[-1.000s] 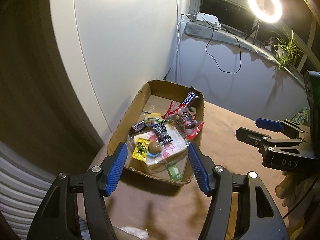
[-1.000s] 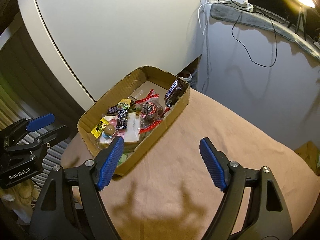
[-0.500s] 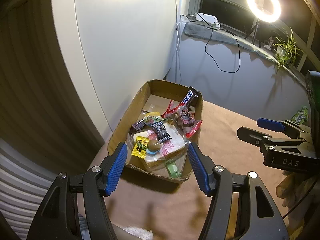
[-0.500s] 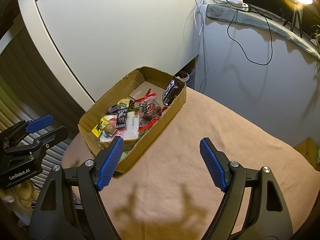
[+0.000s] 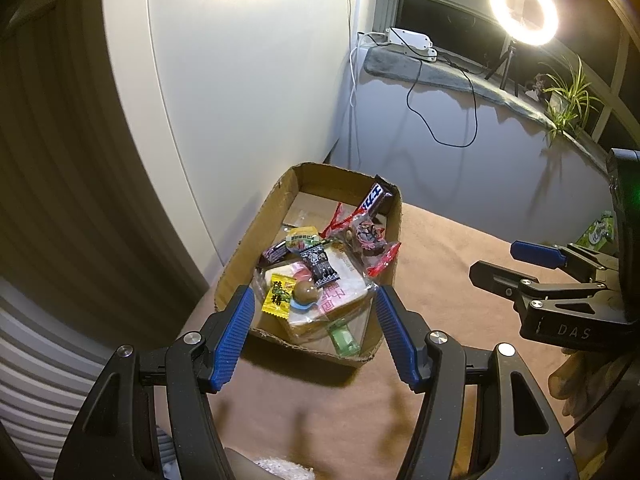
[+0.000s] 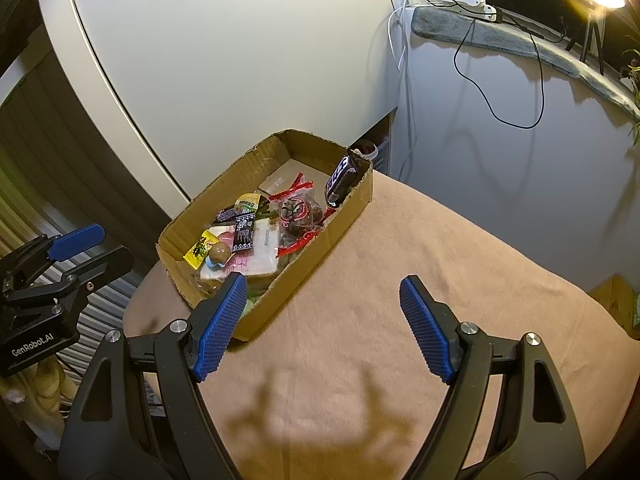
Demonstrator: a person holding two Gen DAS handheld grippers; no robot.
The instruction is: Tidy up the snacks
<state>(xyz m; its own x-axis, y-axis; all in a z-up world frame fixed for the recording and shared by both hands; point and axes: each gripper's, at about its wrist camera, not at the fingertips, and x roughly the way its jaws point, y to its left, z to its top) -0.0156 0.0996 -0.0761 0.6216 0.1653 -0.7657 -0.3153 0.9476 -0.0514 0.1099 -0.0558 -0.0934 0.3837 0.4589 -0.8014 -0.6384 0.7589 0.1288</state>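
Left gripper (image 5: pixel 314 336): we hold its fingers spread wide, empty, above the box's near end.
Right gripper (image 6: pixel 322 326): our fingers released, gripping nothing, over the bench (image 6: pixel 440 280).
Snacks (image 5: pixel 320 276): we see them piled inside the cardboard box (image 5: pixel 244 252).
Chocolate bar (image 6: pixel 340 179): tilted against the box's far right wall.

1. The left wrist view looks forward and down between its own fingers, close to the near end of the cardboard box (image 5: pixel 256 236).
2. The right wrist view faces the box (image 6: pixel 344 216) from farther right.
3. Both share the box, tan table cover (image 5: pixel 448 264) and windowsill.
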